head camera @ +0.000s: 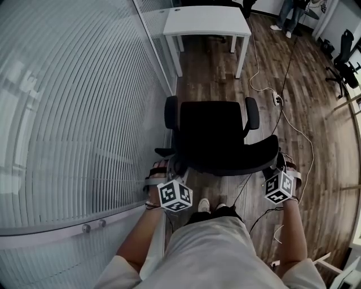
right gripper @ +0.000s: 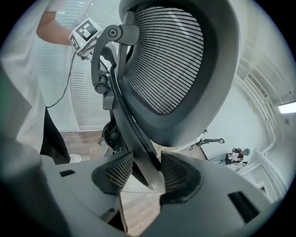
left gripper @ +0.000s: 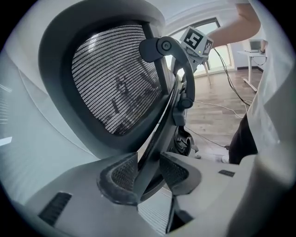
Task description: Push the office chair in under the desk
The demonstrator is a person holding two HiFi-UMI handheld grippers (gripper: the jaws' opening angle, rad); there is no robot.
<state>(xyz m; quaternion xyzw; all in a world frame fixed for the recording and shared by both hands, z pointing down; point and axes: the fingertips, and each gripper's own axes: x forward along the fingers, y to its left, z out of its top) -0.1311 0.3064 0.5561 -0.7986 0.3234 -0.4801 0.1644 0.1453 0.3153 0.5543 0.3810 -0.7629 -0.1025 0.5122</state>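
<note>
A black office chair [head camera: 217,132] stands on the wood floor, its seat turned toward the white desk [head camera: 206,21] farther ahead. My left gripper [head camera: 169,166] is at the left edge of the backrest and my right gripper [head camera: 282,163] at its right edge. In the left gripper view the backrest's dark frame [left gripper: 115,78] runs between the jaws of the left gripper [left gripper: 149,173], which are shut on it. In the right gripper view the mesh backrest's rim [right gripper: 171,60] sits pinched between the jaws of the right gripper [right gripper: 145,176].
A glass wall with blinds [head camera: 73,113] runs close along the chair's left side. Cables [head camera: 293,124] and a power strip [head camera: 276,99] lie on the floor to the right. Another black chair [head camera: 344,56] stands at the far right, and a person [head camera: 287,17] stands beyond the desk.
</note>
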